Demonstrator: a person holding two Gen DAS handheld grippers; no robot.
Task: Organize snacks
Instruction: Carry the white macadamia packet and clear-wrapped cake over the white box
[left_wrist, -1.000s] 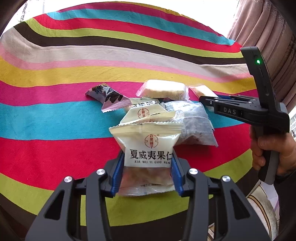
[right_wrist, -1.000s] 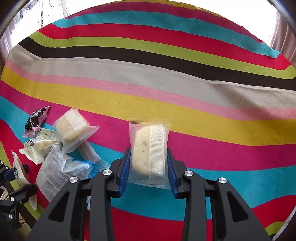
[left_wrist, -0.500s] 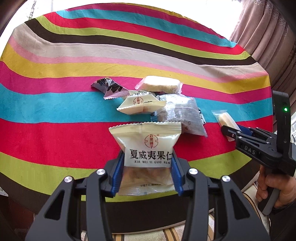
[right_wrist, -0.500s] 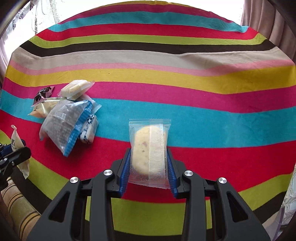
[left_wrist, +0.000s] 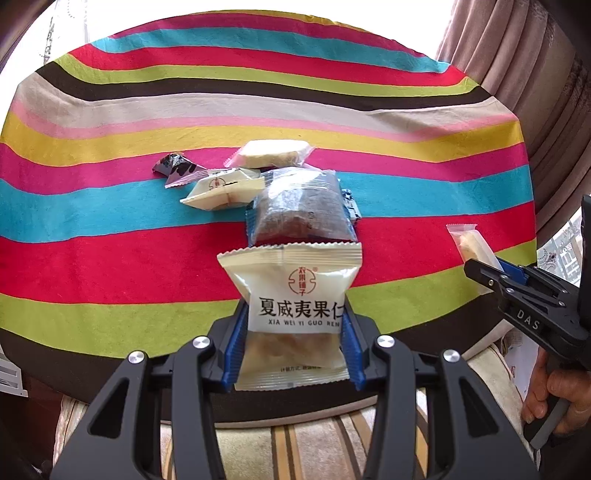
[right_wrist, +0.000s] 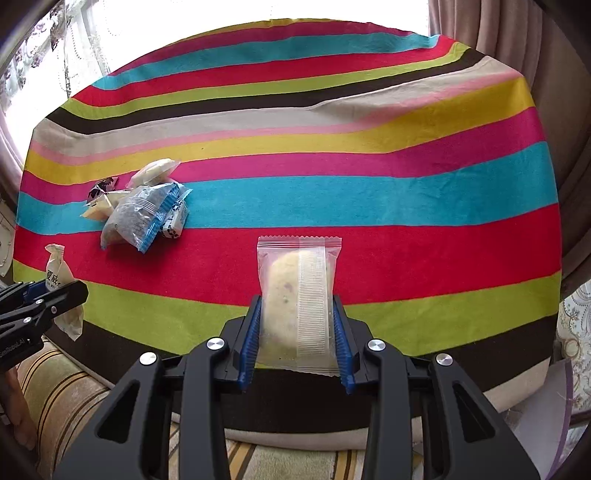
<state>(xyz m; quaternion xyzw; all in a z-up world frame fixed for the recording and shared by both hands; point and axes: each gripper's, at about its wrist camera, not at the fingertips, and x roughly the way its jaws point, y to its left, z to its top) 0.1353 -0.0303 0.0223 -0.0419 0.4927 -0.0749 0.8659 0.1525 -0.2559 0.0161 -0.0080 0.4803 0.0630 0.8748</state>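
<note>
Both grippers (left_wrist: 293, 347) (right_wrist: 297, 339) back past tablecloth (left_wrist: 147, 280) edge.

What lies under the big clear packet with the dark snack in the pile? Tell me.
A small blue-and-white packet pokes out beneath the dark-snack packet, and a cream packet tucks under its other edge. Anything else underneath is covered.

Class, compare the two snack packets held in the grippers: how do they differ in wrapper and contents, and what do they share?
1. The cream packet in the left gripper is mostly opaque and printed with bold characters; the clear packet in the right gripper carries no print.
2. The cream packet shows its contents only through its lower part; the clear packet shows a pale cake.

Both stand upright, pinched between blue fingers, with zigzag top seals.
</note>
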